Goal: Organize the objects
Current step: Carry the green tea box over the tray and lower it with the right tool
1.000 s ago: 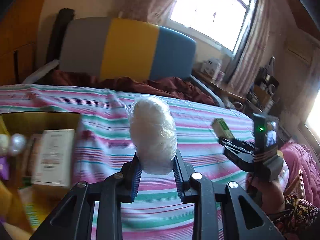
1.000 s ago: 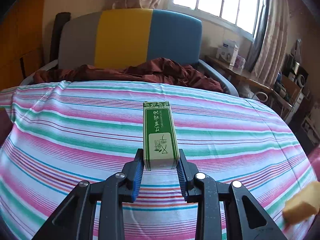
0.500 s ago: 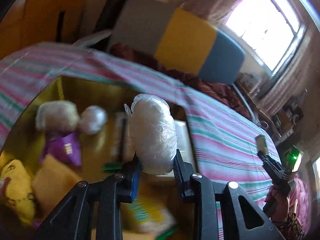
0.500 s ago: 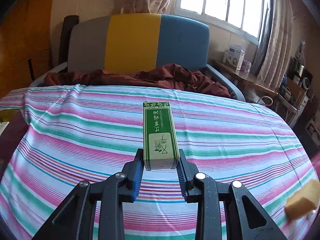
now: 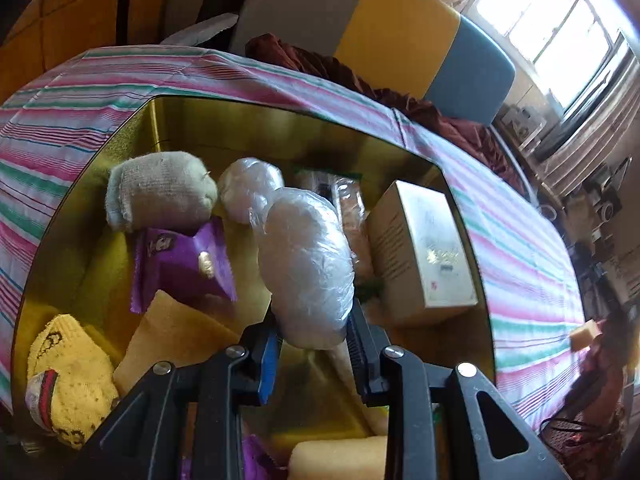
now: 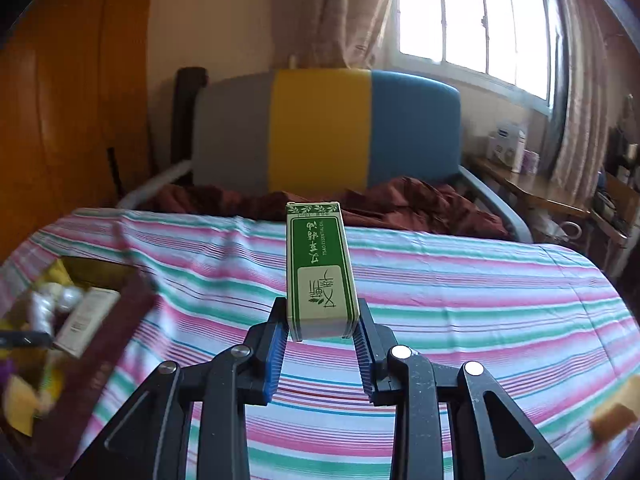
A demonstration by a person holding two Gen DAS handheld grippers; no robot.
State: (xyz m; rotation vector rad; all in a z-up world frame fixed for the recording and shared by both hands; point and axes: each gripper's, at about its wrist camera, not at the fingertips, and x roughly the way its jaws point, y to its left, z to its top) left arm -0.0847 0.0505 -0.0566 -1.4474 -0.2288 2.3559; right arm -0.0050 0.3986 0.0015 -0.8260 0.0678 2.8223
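Note:
My left gripper (image 5: 312, 344) is shut on a white plastic-wrapped bundle (image 5: 306, 268) and holds it above the open gold box (image 5: 240, 124). Inside the box lie a grey sock roll (image 5: 160, 192), a second wrapped bundle (image 5: 248, 188), a purple packet (image 5: 180, 260), a yellow sock (image 5: 68, 376), yellow sponges (image 5: 172, 336) and a cream carton (image 5: 428, 248). My right gripper (image 6: 320, 344) is shut on a green and cream essential-oil box (image 6: 318, 276), held upright above the striped bedspread (image 6: 460, 300). The gold box (image 6: 76, 276) shows at the far left of the right wrist view.
A yellow sponge (image 6: 616, 412) lies on the bedspread at the right, and it also shows in the left wrist view (image 5: 586, 334). A grey, yellow and blue headboard (image 6: 328, 128) and a dark red blanket (image 6: 400, 204) are behind. A cluttered side table (image 6: 532, 196) stands by the window.
My left gripper has swung left and down from over the bedspread to over the open box, still holding the bundle. My right gripper has tilted up and turned left; the box has come into its view.

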